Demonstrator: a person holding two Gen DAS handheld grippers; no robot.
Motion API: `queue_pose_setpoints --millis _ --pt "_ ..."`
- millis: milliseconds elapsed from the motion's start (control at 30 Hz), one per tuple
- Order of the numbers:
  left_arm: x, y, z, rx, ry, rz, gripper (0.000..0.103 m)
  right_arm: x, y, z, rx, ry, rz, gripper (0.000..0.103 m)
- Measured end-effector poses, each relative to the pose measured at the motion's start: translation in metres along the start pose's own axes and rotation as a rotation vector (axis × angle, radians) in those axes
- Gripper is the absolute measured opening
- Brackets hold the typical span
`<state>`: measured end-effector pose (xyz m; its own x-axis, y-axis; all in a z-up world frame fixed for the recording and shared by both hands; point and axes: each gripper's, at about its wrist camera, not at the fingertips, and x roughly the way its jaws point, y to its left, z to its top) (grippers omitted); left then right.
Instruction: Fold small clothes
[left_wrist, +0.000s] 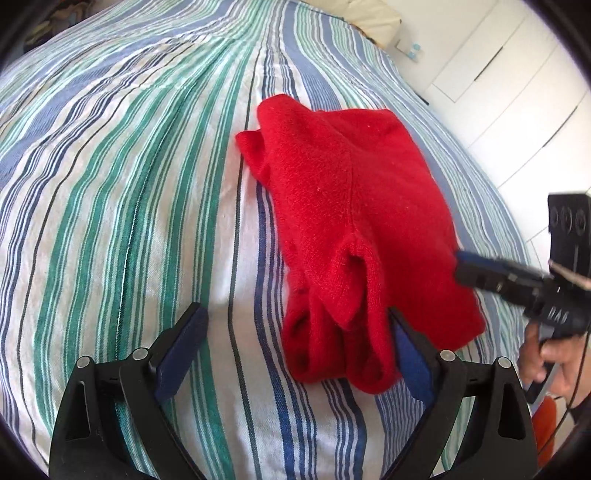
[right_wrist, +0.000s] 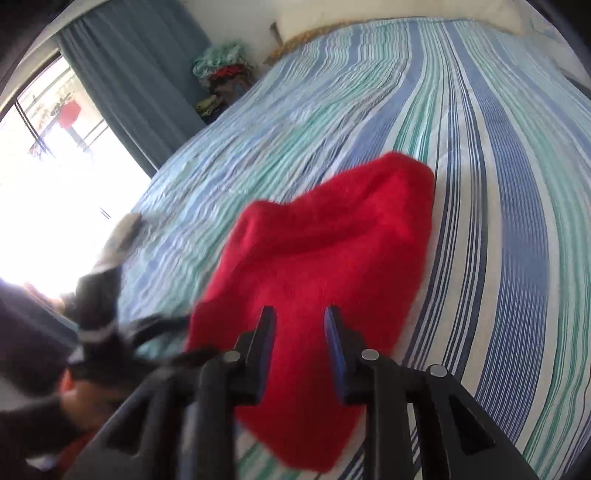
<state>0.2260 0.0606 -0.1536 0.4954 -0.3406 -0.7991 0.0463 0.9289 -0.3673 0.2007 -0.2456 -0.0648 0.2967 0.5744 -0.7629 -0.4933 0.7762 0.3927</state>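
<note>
Striped bedsheet (left_wrist: 129, 192) covers the bed; white cupboards (left_wrist: 517, 74) behind. Red fleece garment (left_wrist: 351, 221) lies folded on the sheet. Left gripper (left_wrist: 295, 332) spread wide, holding nothing; garment's near edge sits against its right finger. Right gripper (right_wrist: 300, 321) partly open above the garment's near part, nothing clamped. View there is motion-blurred.

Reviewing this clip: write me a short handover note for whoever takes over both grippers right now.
Left gripper: open wide, empty, its right finger beside the near end of the red garment.
Right gripper: partly open over the garment's near edge, gripping nothing.
Garment lies on the striped bed cover, already folded into a rough bundle.
Left: neaten or finish the fold; a clothes pile sits past the bed.
</note>
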Motion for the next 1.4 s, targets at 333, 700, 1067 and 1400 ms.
queue_pose_setpoints --millis 333,700,1067,1400 --pt "-0.045 -0.002 -0.037 -0.054 -0.034 0.050 0.096 -0.050 0.015 -0.087 -0.014 -0.115 -0.112 0.066" --pt "-0.046 -0.002 -0.080 0.027 -0.092 0.237 0.102 -0.060 0.015 -0.170 0.035 -0.120 -0.399 0.072" --pt "-0.033 -0.005 -0.098 0.117 -0.082 0.329 0.103 -0.038 0.010 -0.184 -0.010 -0.119 -0.463 0.103" --pt "-0.031 -0.009 -0.101 0.129 -0.088 0.346 0.103 -0.038 0.010 -0.188 -0.007 -0.118 -0.462 0.103"
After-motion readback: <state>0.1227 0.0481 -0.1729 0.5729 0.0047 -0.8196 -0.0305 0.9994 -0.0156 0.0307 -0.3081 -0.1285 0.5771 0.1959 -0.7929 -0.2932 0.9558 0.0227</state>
